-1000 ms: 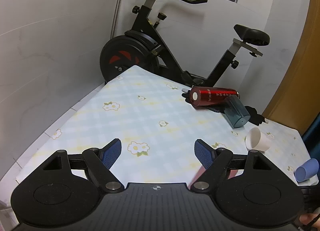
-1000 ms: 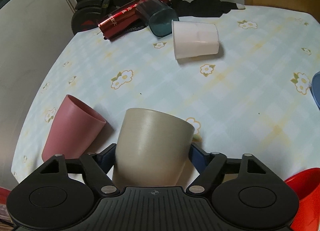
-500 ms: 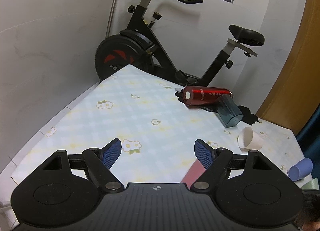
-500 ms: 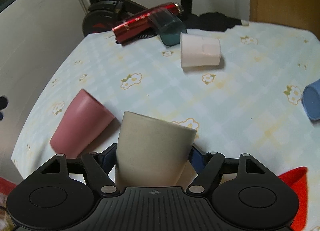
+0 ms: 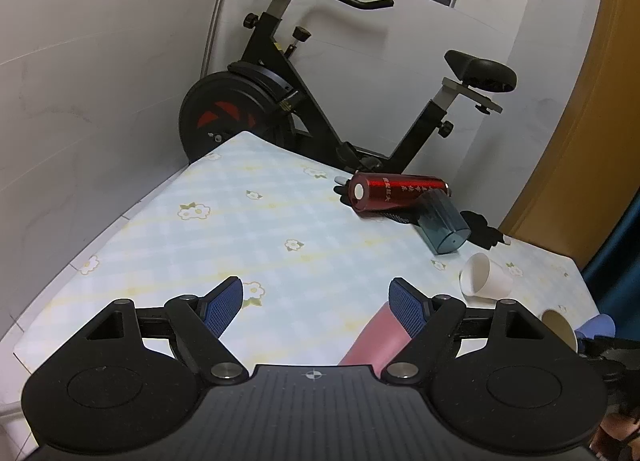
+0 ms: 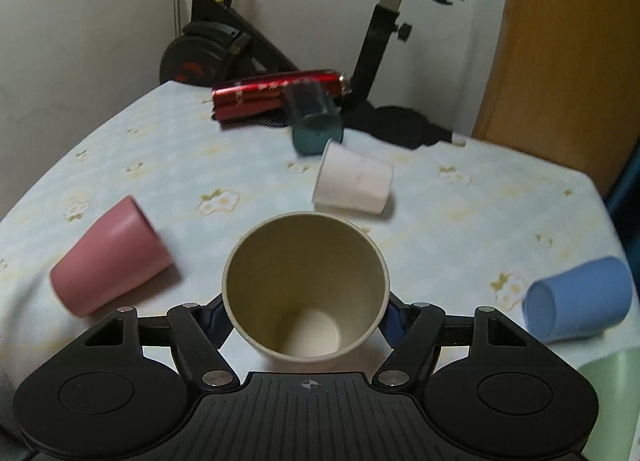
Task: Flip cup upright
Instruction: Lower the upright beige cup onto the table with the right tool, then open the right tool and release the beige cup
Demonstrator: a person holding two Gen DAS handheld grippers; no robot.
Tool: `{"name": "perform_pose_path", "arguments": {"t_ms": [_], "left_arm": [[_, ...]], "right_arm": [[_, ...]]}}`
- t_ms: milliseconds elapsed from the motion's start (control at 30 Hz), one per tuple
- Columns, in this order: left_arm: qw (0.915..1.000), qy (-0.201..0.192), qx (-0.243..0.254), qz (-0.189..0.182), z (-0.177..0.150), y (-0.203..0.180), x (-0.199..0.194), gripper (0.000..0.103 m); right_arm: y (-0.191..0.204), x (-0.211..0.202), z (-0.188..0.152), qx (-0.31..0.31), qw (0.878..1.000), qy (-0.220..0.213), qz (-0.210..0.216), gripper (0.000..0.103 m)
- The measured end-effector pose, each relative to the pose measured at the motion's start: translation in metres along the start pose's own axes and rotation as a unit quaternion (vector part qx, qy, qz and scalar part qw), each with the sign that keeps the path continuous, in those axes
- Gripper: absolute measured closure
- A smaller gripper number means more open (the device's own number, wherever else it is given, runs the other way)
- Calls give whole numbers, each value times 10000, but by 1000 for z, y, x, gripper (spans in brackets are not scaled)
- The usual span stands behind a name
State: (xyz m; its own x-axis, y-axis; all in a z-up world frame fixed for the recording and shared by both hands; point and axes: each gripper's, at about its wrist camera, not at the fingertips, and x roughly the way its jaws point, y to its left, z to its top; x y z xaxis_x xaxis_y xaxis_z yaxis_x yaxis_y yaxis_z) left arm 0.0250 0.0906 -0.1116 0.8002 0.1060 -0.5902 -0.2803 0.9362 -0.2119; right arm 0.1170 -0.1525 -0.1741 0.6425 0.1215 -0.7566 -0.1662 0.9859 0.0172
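Your right gripper (image 6: 306, 311) is pinching the beige cup (image 6: 305, 289) between its blue pads, one pad pressed on each side of the cup's wall near the lower half. The cup sits between the fingers with its open mouth turned up and toward the camera, so you look straight down into it to the pale bottom; its long axis runs from the base, down by the gripper body, up and slightly away from you. From the left wrist view, only the rim of the same beige cup (image 5: 560, 327) shows at the far right edge.

Your left gripper (image 5: 316, 303) is spread wide and holds nothing; it touches no object, hanging above the tabletop (image 5: 280, 229). The pink cup (image 5: 378, 341) lies on its side just behind the left gripper's right finger.

Around the held cup, on the flowered tabletop (image 6: 460, 213), the pink cup (image 6: 110, 257) lies on its side to the left, a white cup (image 6: 354, 183) lies on its side farther back, and a blue cup (image 6: 580, 299) lies on its side to the right. A teal cup (image 6: 314, 121) rests against a red bottle (image 6: 276, 95) at the far edge, both lying down.
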Motion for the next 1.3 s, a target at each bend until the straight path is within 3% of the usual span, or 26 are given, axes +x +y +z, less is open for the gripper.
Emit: {"name": "perform_pose_path", "arguments": {"t_ms": [300,1000,1300], "left_arm": [[10000,15,26,-11,1,1,0,21],[10000,42,46,-44,1,1,-1,21],[9997,-3,224,-126,5,-9,-7,19]], "right_arm": [[-2,12,5,-149,9993,-200,-268,37],[-6,12,8,274,9994,-22,-232,36],[-12,0,9,560,9982,-107,-200,2]]}}
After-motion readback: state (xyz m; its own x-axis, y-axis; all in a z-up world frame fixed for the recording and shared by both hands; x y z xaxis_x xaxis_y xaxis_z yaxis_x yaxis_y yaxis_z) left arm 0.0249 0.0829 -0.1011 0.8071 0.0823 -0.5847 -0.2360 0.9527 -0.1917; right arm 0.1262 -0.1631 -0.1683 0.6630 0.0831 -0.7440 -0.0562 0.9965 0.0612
